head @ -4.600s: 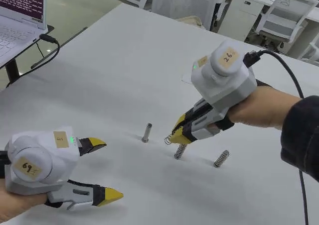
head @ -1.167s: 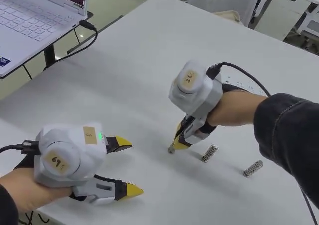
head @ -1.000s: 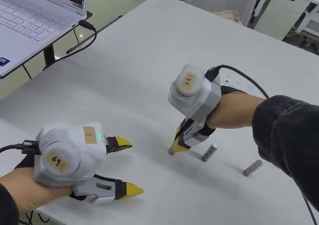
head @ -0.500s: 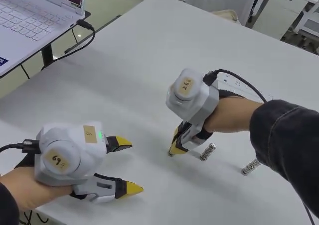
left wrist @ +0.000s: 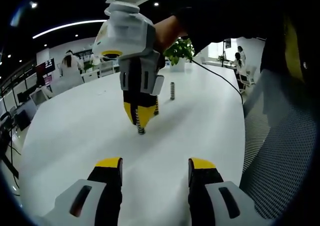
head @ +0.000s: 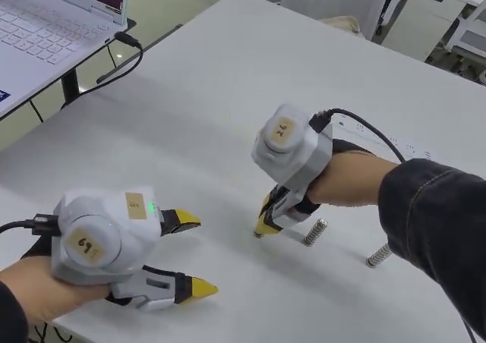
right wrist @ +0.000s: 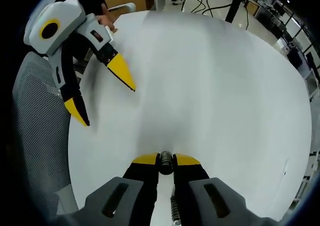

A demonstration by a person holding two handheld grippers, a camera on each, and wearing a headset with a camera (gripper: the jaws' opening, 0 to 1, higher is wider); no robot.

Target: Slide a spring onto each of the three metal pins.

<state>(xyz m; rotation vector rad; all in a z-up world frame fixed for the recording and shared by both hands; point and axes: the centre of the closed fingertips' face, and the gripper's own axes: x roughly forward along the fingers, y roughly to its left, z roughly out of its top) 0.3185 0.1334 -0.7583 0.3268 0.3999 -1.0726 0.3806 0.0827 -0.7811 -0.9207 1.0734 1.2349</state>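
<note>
- Head view: the right claw points steeply down with its tips close to the desk. What it holds is too small to tell here. Two springs already stand on pins, the near spring just beside the claw and the far spring further off. The left claw hovers well apart, gaping and empty.
- Left claw view: the left claw's own jaws stand wide with nothing between them. Ahead, the third spring pokes out below the right claw's tips, at the desk.
- Right claw view: the jaws are nearly closed, pinching the third spring's top coils. The pin is hidden.
- Risk: if the spring sits off the pin's axis, a coil may catch and buckle. A sideways push could topple the pin or knock the near spring.
</note>
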